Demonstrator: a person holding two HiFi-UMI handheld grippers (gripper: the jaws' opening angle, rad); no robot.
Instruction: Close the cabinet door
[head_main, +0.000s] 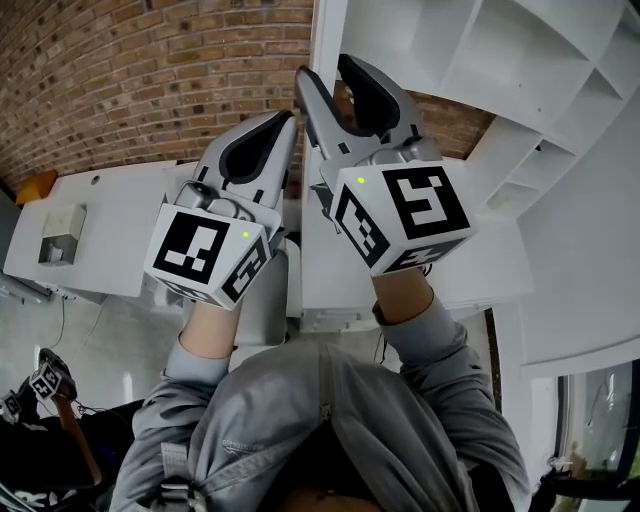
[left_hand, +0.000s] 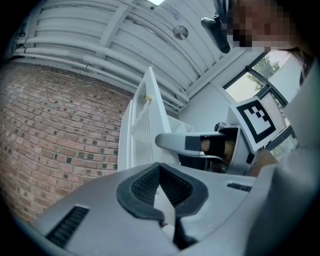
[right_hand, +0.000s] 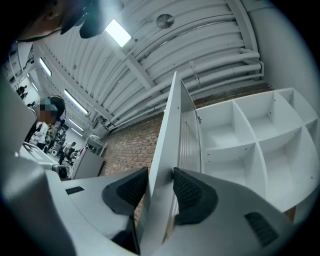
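Background: a brick wall fills 10 to 11 o'clock in the head view. A pipe-lined white ceiling runs overhead in both gripper views.
Cabinet: a white cabinet with open compartments sits at 1 to 2 o'clock in the head view.
Cabinet door: the cabinet door stands open, edge-on to me. It rises toward 12 o'clock in the right gripper view, with the shelves to its right.
Right gripper: my right gripper is clamped on the door's free edge. One ribbed pad presses each face, and the panel fills the narrow gap between them.
Left gripper: my left gripper has its jaws drawn together with nothing between them. It is raised just beside the right one, which shows at 3 o'clock in the left gripper view.
Door from the left: the door shows at 11 o'clock in the left gripper view, apart from my left jaws.
Arms: grey sleeves lie at 6 o'clock in the head view.
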